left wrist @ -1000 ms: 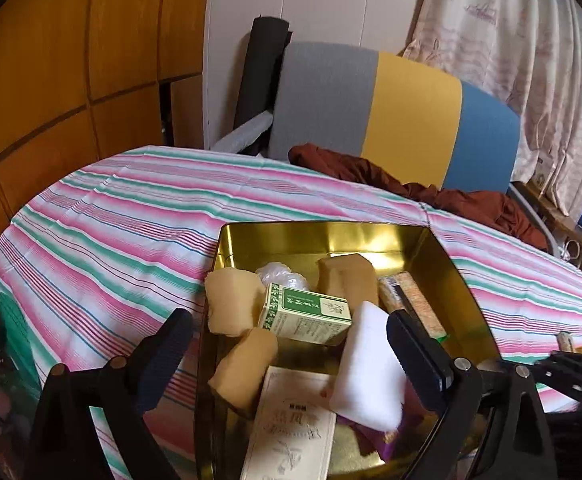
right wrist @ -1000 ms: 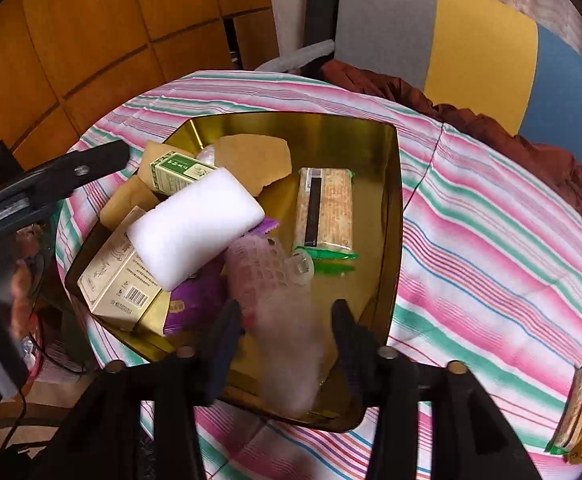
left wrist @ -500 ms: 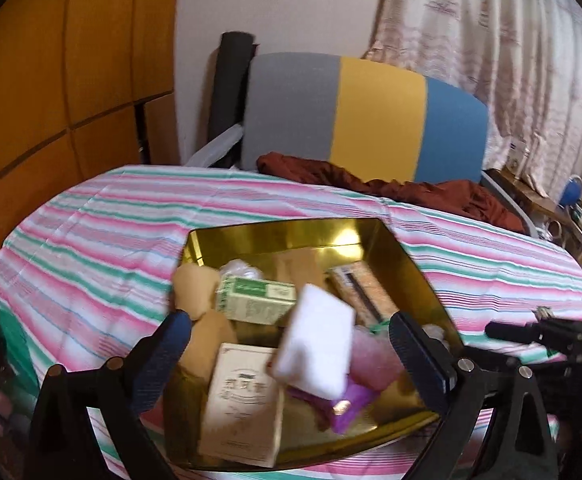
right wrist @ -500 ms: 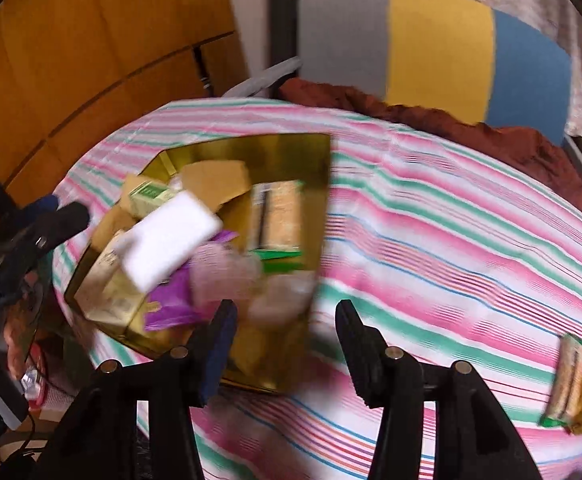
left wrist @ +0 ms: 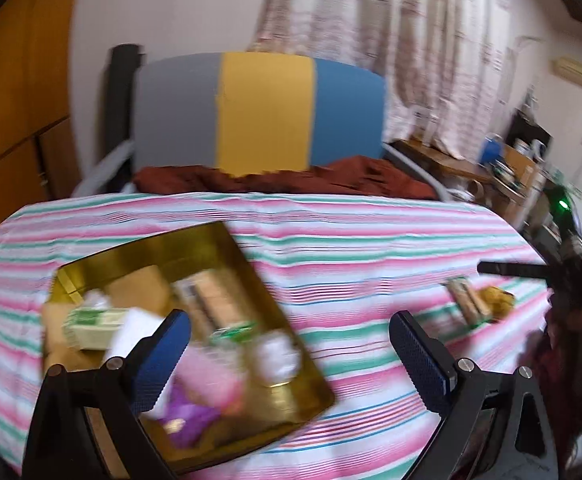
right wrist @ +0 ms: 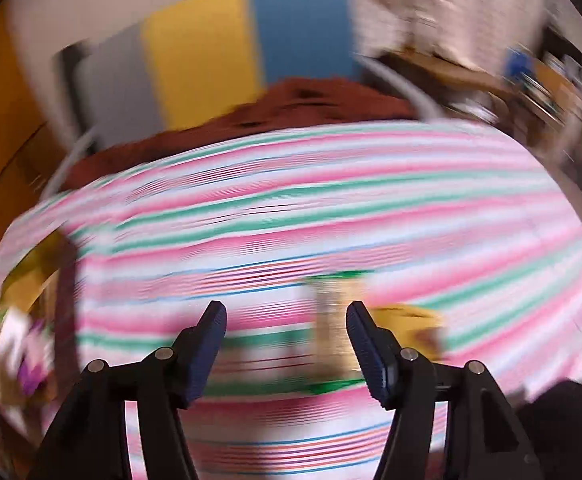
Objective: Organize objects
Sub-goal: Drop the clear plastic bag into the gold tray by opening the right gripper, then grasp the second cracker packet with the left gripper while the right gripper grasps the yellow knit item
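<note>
The right gripper [right wrist: 286, 334] hangs over the pink-and-green striped tablecloth [right wrist: 291, 208], well apart from the gold metal tray [left wrist: 227, 248] of collected items. Its jaws have just been opening and stand apart with nothing between them. Just beyond its right finger lies the long green-edged cracker packet [right wrist: 333, 320], with a crumpled yellow wrapper [right wrist: 407, 316] beside it on the far side from the tray. Blur hides detail, but the packet's long axis seems to run away from the gripper, roughly in line with its fingers. This hand is much the nearer and tips steeply down. The left gripper [left wrist: 289, 338] is spread wide and empty near the tray's corner.
</note>
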{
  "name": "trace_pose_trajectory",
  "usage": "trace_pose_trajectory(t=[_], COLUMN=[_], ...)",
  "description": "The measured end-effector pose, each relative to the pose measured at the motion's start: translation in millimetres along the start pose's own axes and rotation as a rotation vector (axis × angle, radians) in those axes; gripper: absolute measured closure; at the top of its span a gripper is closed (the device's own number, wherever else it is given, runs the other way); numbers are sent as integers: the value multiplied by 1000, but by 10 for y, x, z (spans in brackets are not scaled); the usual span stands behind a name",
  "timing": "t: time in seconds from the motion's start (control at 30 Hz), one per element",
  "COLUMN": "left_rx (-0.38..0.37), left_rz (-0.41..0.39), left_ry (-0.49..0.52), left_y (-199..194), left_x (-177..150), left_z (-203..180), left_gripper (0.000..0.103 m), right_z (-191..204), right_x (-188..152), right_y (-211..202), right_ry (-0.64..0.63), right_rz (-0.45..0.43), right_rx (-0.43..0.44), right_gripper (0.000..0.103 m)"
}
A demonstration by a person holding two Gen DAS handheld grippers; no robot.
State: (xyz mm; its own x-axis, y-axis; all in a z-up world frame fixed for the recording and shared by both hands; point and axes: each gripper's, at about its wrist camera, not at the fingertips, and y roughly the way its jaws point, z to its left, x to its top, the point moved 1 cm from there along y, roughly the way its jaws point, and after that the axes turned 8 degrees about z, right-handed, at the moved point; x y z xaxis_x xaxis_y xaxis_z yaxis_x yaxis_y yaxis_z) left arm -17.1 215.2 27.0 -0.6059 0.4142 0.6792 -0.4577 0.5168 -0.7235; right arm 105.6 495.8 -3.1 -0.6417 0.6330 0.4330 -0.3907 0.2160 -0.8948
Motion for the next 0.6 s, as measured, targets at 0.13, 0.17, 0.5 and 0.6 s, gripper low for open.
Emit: trace_pose_trajectory(t=[0.13, 0.17, 0.5, 0.6], left_rx=[-56, -72, -176, -202], left_rz=[33, 44, 191, 231], left_ry=[87, 108, 238, 253], left_y=[204, 264, 993, 1190], left_x=[89, 101, 222, 244], left_z=[-448, -555, -1400, -1576], left_gripper=[3, 3, 3, 5], right_z=[-563, -627, -899, -1047], right_x=[86, 89, 40, 12], right_y=[236, 295, 714, 640], right_ry=[132, 148, 268, 344], right_rz=[88, 106, 218, 168], right_rx=[-78, -90, -6, -10], right_gripper=[35, 35, 69, 72])
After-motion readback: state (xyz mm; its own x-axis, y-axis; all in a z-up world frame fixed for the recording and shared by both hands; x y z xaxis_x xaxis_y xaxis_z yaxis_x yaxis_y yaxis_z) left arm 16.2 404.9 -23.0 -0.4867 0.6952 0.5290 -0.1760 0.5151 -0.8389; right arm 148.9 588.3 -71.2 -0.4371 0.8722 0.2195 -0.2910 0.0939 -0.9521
